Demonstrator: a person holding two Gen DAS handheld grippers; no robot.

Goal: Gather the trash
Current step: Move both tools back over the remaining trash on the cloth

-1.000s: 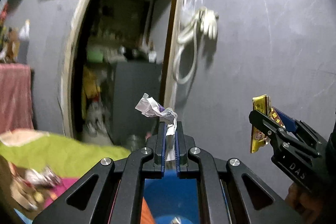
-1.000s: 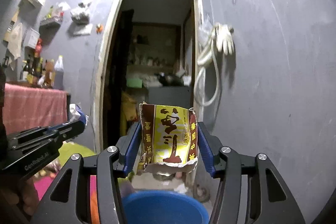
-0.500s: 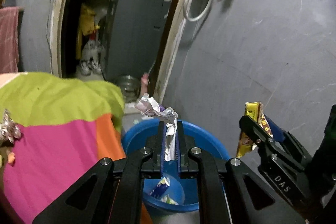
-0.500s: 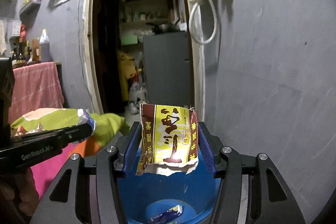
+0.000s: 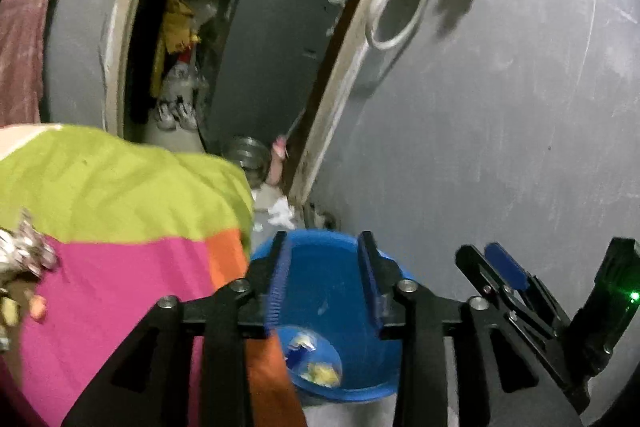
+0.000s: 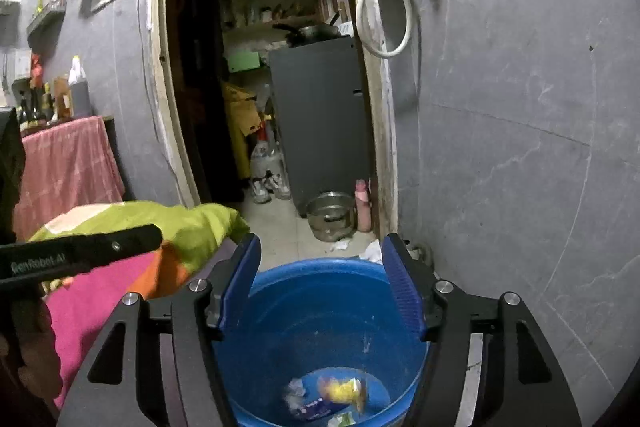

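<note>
Holding wrappers (image 6: 340,391), the blue bucket (image 6: 320,267) sits under both empty, just-opened tools.

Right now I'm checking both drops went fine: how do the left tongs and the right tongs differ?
The left tongs stand narrower apart than the right tongs. The left tongs hang over the bucket's edge beside the pink and green cloth; the right tongs sit centred over it. Both have just been opening, both are empty, and wrappers lie in the bucket below.

left gripper (image 5: 324,281) opening, paper scrap gone | right gripper (image 6: 320,285) opening, my yellow wrapper (image 6: 344,389) lying in blue bucket (image 6: 400,359)
</note>
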